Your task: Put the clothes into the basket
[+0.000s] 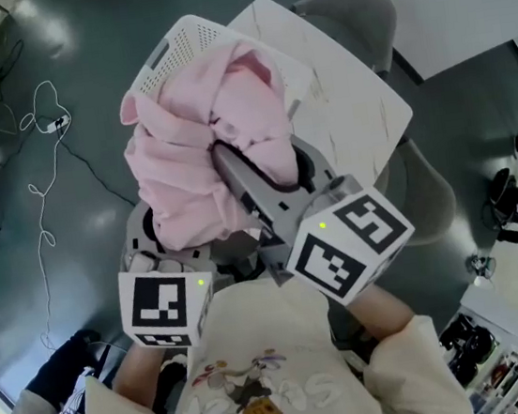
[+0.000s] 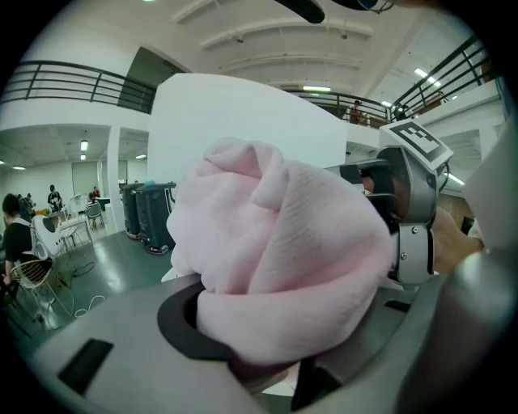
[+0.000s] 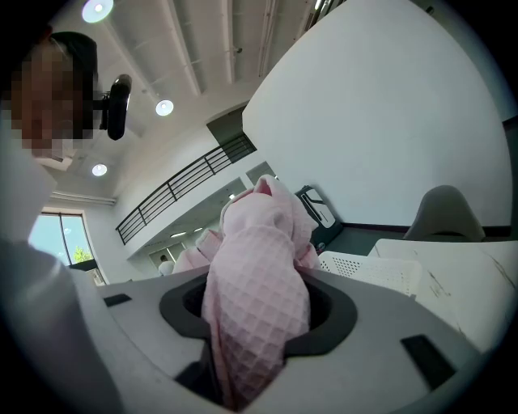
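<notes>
Spotter: Hall floor (image 1: 14, 215) was dark green and glossy, with a white cable (image 1: 42, 173) looping over it at 9 o'clock in the head view. White table (image 1: 360, 112) sat at 1 to 2 o'clock, grey chair (image 1: 361, 8) behind it.

Recorder: Jaws?

Spotter: Left gripper (image 2: 267, 356) had its jaws partway apart, clamped on a thick wad of the pink garment (image 1: 200, 152). The wad filled the whole gap. Right gripper (image 3: 255, 323) was also partway apart, pinching a narrower fold with a waffle weave.

Recorder: One piece or two?

Spotter: Read as one bunched mass from the head view. Couldn't tell for certain.

Recorder: Lie of it?

Spotter: Crumpled. Long axis ran from about 7 o'clock, low in the frame, up to 1 o'clock, with the top end toward the basket (image 1: 183, 43). In both gripper views the cloth rose up out of the jaws.

Recorder: Basket?

Spotter: White, perforated, at 12 o'clock, just beside the table's near edge. The garment covered much of it. Couldn't tell whether the cloth touched the rim or hung above it. The right gripper view had the basket at 3 o'clock, lower than the cloth's top.

Recorder: Room overhead?

Spotter: High white ceiling (image 3: 202, 48) with round lamps (image 3: 164, 107), a railed balcony (image 3: 186, 190), and people (image 2: 16, 230) far off at 9 o'clock in the left gripper view.
</notes>
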`<state>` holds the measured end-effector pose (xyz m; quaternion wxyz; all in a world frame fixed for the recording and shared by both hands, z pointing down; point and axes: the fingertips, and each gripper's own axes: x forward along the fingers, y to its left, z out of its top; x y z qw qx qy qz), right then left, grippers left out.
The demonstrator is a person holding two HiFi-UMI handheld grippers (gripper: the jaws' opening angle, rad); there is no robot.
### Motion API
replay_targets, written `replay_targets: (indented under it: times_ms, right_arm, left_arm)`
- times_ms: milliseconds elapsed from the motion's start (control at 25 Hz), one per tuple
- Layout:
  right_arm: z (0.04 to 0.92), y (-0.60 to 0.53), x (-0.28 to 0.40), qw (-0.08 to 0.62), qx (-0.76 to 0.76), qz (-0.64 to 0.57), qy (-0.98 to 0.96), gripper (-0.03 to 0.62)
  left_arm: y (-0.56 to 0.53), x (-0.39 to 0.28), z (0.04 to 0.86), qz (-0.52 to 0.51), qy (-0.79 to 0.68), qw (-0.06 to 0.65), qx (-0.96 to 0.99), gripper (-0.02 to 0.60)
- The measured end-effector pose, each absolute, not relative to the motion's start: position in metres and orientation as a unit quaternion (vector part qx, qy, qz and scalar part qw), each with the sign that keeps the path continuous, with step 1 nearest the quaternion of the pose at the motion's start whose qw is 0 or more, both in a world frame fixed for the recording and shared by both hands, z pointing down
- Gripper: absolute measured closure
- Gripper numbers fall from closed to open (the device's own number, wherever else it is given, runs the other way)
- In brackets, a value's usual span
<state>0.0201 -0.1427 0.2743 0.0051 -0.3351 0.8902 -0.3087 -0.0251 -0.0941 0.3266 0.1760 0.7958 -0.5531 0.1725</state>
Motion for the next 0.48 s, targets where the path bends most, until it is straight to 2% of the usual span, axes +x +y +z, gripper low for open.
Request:
replay_targets:
  times_ms: [480]
  right_arm:
    - [0.25, -0.184, 0.004, 0.022, -0.331, -0.281, 0.901, 0.398]
  left_arm:
    - [-0.137, -0.043, 0.307, 0.17, -0.563, 0.146, 0.796, 0.382]
